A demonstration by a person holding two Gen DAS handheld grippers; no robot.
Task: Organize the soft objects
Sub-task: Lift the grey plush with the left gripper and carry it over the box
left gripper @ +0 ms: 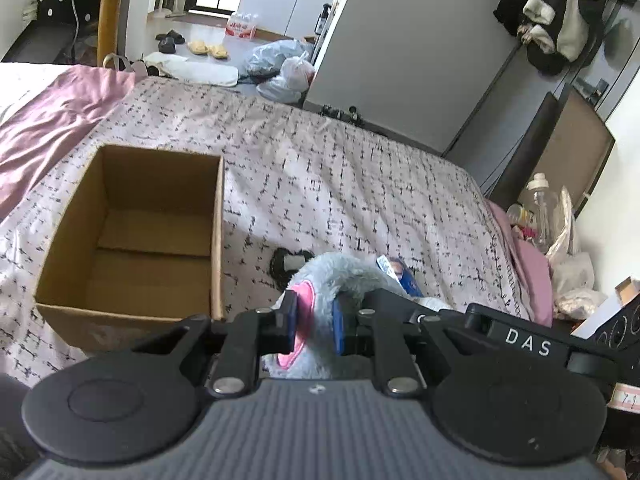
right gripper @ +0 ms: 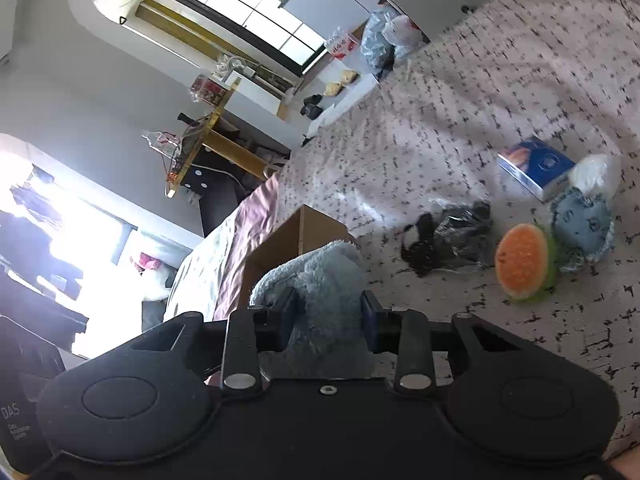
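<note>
You've got a pale blue-grey plush toy [left gripper: 340, 276] with a bright pink patch, pinched between black fingers with blue pads [left gripper: 338, 322]. Your bedspread [left gripper: 360, 184] is pinkish white, scattered with small black dash marks, and a plain mauve sheet [left gripper: 52, 120] lies over its far corner. Your cardboard box [left gripper: 132, 232] is plain brown. In the right wrist view you see an orange melon-slice plush [right gripper: 522, 260] with a green rim, a dotted grey-blue soft pouch [right gripper: 582, 228], a black bundle [right gripper: 444, 240] and a dark blue and white box [right gripper: 536, 166]
</note>
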